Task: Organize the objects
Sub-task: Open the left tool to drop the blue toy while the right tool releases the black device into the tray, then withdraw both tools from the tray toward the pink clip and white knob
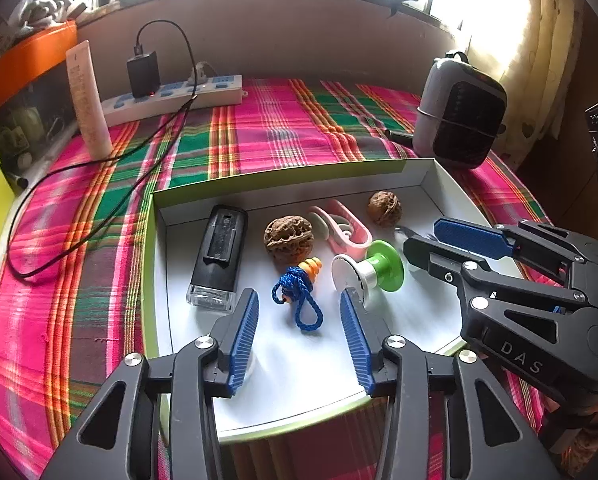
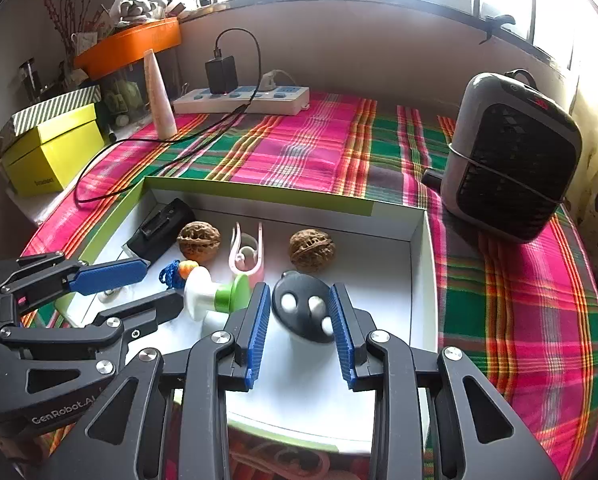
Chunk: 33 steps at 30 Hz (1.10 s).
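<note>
Fob (image 2: 305, 307) placement is the step in hand, as I judge it: the right claw (image 2: 299, 316) is straddling the dark oval fob with pale buttons inside the white tray (image 2: 419, 264), near its right wall, with one walnut (image 2: 311, 250) just behind. Its jaws are standing partly open; the right pad looks to be touching the fob, the left pad is standing off it, so no grip is being made. To finish well, it should be lifting straight up with jaws apart, not dragging the fob toward the spool (image 2: 215, 296) beside it. The left claw (image 1: 297, 320) is hanging partly open and empty over the tray's near end, its fingers flanking the blue cord (image 1: 297, 296) without pressing it; it should be keeping clear of the spool at its right fingertip. Whether the fob is lying flat or tipped is hard to tell, since it is blurring. The tray's near rim is being hidden by both claws, and the fob is nearly lost behind the right claw in the left view.
</note>
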{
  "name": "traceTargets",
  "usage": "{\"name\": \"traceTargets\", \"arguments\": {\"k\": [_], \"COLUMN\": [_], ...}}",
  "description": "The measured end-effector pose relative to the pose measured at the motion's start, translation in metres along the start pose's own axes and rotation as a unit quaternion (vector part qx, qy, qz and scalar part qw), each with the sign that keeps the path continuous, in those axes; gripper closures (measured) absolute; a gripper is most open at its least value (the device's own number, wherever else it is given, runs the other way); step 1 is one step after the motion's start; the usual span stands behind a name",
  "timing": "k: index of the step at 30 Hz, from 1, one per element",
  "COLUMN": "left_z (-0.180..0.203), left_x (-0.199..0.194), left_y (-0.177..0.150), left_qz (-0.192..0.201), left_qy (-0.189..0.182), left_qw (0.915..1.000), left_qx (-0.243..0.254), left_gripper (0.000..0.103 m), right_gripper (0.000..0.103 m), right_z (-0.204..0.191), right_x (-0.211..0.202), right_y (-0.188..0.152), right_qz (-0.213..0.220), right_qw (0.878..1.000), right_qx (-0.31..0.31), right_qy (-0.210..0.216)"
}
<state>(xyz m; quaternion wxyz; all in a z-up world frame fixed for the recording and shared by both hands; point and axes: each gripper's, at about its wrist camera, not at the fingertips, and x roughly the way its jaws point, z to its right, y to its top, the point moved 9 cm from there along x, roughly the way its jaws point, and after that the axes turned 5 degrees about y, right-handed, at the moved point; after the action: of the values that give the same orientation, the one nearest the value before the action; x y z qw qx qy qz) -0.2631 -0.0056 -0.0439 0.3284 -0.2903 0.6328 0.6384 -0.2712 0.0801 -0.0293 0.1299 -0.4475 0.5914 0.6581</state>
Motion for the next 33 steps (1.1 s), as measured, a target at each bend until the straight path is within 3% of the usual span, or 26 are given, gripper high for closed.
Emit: {"name": "traceTargets", "arguments": {"k": [33], "left_z": [0.019], "left_x": [-0.056], "left_y": [-0.02], "left_qz": [0.04], "left_qy": [-0.016], "left_qw": [0.9991], "left_qx": [0.002], "left_gripper": [0.06], "right_gripper": [0.071], "right_z": [-0.012], "right_x": [-0.058], "right_y": [-0.025], "right_qz": [0.045], "right_qw": [0.999], "right_qx": [0.021], "right_qy": [-0.001]}}
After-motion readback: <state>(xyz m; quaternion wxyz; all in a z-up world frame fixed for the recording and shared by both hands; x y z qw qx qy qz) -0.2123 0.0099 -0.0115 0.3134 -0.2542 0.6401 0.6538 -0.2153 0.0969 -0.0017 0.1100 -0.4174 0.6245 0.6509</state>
